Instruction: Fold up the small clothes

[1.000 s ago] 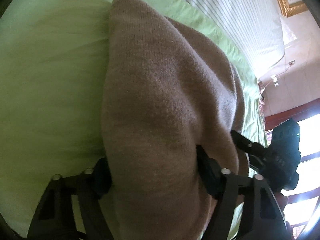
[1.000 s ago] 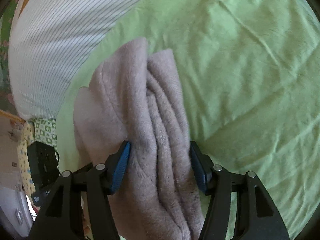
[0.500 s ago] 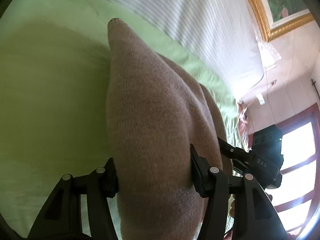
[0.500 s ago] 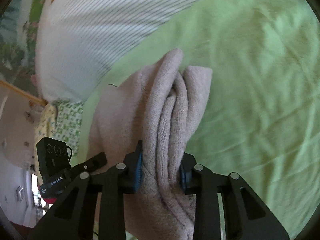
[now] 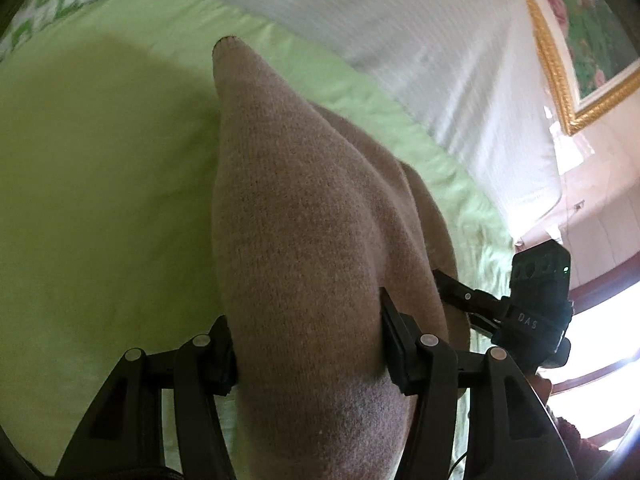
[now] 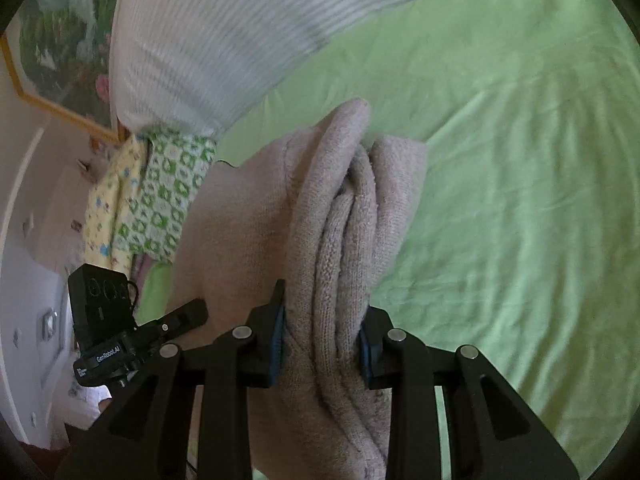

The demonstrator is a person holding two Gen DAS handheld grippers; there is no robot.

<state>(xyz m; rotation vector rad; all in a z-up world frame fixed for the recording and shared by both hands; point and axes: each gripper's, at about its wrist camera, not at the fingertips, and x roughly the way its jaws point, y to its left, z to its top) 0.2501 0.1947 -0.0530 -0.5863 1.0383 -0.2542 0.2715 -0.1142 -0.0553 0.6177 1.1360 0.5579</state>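
Note:
A beige-pink knitted garment (image 5: 296,240) hangs folded between both grippers above a light green bed sheet (image 5: 100,168). My left gripper (image 5: 308,344) is shut on one thick folded end of it. My right gripper (image 6: 322,340) is shut on the other end, where several bunched layers of the garment (image 6: 344,216) stand between the blue pads (image 6: 276,344). The right gripper shows in the left wrist view (image 5: 532,312), and the left gripper in the right wrist view (image 6: 108,324). The garment's underside is hidden.
A white striped pillow (image 5: 420,40) lies at the head of the bed, also in the right wrist view (image 6: 208,40). A green-and-white patterned cloth (image 6: 160,200) lies beside it. A gold-framed picture (image 5: 568,52) hangs on the wall. A bright window (image 5: 600,344) is at the right.
Both grippers have closed tighter on the garment and lifted it off the sheet, tilting up toward the pillow and wall. The garment now hangs bunched between them.

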